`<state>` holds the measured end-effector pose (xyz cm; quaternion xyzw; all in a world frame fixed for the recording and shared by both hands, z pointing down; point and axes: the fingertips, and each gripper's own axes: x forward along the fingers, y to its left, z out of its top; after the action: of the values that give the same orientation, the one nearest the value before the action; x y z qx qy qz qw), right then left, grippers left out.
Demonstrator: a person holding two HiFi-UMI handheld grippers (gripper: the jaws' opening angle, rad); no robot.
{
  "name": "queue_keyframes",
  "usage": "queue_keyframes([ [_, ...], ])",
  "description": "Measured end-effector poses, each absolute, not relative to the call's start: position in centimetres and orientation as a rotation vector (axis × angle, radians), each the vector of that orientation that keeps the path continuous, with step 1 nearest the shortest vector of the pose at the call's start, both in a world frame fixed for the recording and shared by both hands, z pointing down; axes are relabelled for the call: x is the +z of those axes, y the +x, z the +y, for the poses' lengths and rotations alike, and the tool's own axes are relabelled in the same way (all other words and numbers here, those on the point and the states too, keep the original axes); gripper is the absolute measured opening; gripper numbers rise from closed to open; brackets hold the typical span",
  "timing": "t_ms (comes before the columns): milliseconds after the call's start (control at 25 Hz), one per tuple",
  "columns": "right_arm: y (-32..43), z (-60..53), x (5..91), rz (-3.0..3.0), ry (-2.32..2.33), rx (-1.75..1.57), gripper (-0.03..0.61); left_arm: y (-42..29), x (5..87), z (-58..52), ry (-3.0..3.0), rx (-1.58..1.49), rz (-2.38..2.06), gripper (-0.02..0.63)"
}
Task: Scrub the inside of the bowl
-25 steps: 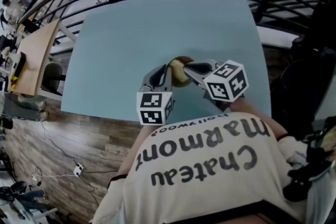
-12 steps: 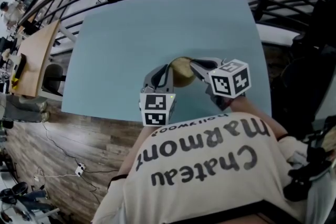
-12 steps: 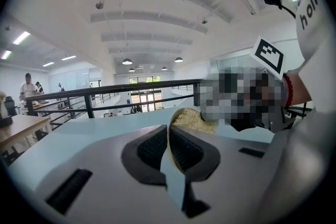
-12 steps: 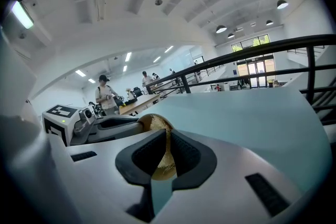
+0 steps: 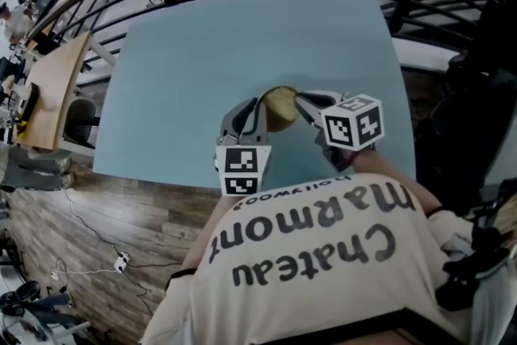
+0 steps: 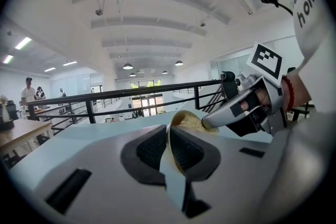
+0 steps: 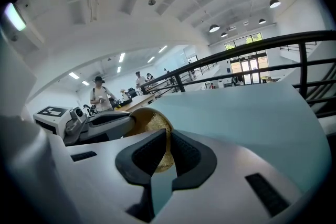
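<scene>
The left gripper [image 5: 258, 111] pinches the bowl [image 5: 279, 104] by its rim, its jaws having just eased slightly. The bowl hangs tilted over the table [image 5: 242, 36], toward its near edge. The right gripper [image 5: 301, 103] is clamped on a scrubber [image 7: 154, 126] pressed inside the bowl. With only 1 thin-rim grip, hard scrubbing could twist the bowl loose and drop it. Sideways drag might also pull the scrubber free.

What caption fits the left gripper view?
Left gripper holds the bowl by its rim; right gripper pushes a scrubber inside.
</scene>
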<state>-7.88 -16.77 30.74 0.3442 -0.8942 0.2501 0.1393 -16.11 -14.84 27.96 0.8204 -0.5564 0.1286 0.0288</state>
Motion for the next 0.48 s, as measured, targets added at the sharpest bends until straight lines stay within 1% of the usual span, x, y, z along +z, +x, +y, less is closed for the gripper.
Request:
queue_keyframes([
  [480, -8.0, -16.2, 32.6, -2.526, 0.990, 0.799, 0.052, -16.2, 27.5, -14.9, 2.522, 0.357, -1.717, 0.025],
])
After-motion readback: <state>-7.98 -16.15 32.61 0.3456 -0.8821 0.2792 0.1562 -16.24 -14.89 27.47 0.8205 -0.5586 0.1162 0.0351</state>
